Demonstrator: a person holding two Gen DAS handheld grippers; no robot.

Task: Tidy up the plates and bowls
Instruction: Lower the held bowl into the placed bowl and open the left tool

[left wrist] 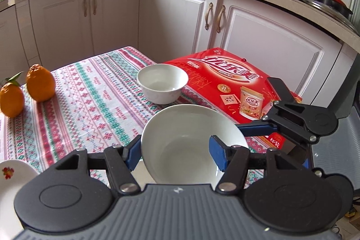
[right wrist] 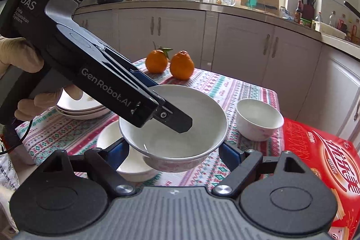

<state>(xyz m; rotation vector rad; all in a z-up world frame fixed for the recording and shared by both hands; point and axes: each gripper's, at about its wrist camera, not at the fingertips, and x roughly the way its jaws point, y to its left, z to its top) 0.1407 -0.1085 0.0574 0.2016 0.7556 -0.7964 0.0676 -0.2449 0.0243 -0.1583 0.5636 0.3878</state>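
Left gripper is clamped on the rim of a white bowl: one blue finger sits inside the bowl, the other outside its wall. From the right wrist view that bowl is lifted clear of the worktop and tilted, with the left gripper coming in from upper left and a gloved hand on its handle. Directly under the held bowl sits a second bowl on the cloth, mostly hidden. Right gripper has its fingers spread wide, one on either side of the held bowl's base; no contact visible, holding nothing. In the left wrist view the right gripper shows at right edge, fingers apart, near the held bowl's rim. A small bowl stands upright on the worktop beyond the held one, just beside a red box; same small bowl is at right in the right wrist view, next to the box. Stack of plates sits on the worktop behind the left gripper, partly blocked; a flowered plate edge shows at lower left of the left wrist view. Two oranges stand at the far side of the patterned cloth, well apart from the bowls.
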